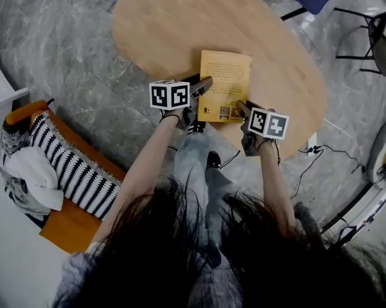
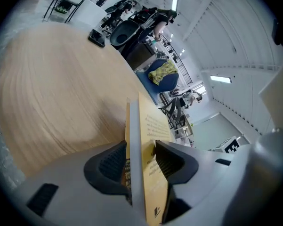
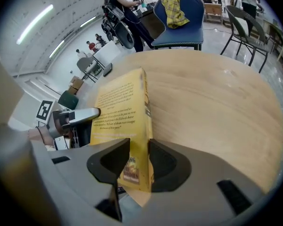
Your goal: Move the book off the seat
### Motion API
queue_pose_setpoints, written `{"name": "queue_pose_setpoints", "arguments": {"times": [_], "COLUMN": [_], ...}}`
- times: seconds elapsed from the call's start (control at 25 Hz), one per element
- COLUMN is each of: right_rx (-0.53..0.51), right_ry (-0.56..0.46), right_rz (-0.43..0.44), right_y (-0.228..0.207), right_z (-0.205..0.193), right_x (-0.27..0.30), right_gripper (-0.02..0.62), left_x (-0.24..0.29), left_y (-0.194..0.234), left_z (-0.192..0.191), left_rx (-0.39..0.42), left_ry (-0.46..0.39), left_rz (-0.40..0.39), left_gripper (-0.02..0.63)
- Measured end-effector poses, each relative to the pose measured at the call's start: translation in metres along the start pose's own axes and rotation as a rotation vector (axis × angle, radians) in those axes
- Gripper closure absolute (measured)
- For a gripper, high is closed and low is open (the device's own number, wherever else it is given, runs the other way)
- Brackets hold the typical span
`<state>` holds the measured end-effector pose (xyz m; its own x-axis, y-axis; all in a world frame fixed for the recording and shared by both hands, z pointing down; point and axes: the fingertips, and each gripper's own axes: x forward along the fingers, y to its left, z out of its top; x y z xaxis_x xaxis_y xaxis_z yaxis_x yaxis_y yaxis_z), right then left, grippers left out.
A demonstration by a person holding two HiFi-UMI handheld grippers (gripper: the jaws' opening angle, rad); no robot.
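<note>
We have the yellow book [image 1: 226,76] in both grippers: left gripper [image 1: 204,85] clamped on its near-left edge, right gripper [image 1: 243,108] clamped on its near-right corner. The book is flat over the near part of the wooden bench [image 1: 167,24], contact unclear, well apart from the orange seat [image 1: 64,231] on the left.

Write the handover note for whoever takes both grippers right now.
Left gripper: shut on the near left edge of the yellow book.
Right gripper: shut on the book's near right corner.
Book: held by both grippers over the near edge of the wooden table. Whether it rests on the tabletop cannot be told.
Orange seat: to the person's left, carrying a striped cushion and a white cloth, with no book on it.
Done: the book is off the seat.
Left: probably lay it flat on the table, open both jaws and draw back.
</note>
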<state>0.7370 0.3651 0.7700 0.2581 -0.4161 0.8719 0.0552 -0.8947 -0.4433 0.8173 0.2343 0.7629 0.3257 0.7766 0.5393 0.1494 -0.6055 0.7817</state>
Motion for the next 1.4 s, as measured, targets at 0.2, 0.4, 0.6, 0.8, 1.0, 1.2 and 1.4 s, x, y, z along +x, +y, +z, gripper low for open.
{"name": "queue_pose_setpoints", "arguments": {"times": [0.2, 0.4, 0.6, 0.8, 1.0, 1.2, 1.4], "right_rx": [0.039, 0.061, 0.086, 0.051, 0.071, 0.100, 0.083], "right_ry": [-0.011, -0.042, -0.087, -0.083, -0.116, -0.212, -0.280], "right_rz": [-0.013, 0.001, 0.005, -0.030, -0.021, 0.012, 0.056], "right_y": [-0.011, -0.015, -0.017, -0.018, -0.020, -0.007, 0.018], "right_z": [0.001, 0.009, 0.013, 0.014, 0.018, 0.026, 0.027], "right_x": [0.014, 0.024, 0.024, 0.022, 0.010, -0.020, -0.057], "right_gripper": [0.456, 0.456, 0.456, 0.454, 0.454, 0.454, 0.456], "left_x": [0.018, 0.029, 0.032, 0.028, 0.015, -0.012, -0.034], "left_y": [0.010, 0.019, 0.020, 0.021, 0.019, 0.009, -0.018], "left_z": [0.003, 0.011, 0.017, 0.016, 0.021, 0.018, -0.003], "left_rx": [0.032, 0.015, 0.106, 0.285, 0.332, 0.238, 0.176], "left_ry": [0.027, 0.021, 0.030, 0.087, 0.061, -0.034, -0.054], "left_rz": [0.011, 0.015, 0.052, 0.193, 0.239, 0.197, 0.151], "left_gripper": [0.414, 0.414, 0.407, 0.362, 0.337, 0.339, 0.339]}}
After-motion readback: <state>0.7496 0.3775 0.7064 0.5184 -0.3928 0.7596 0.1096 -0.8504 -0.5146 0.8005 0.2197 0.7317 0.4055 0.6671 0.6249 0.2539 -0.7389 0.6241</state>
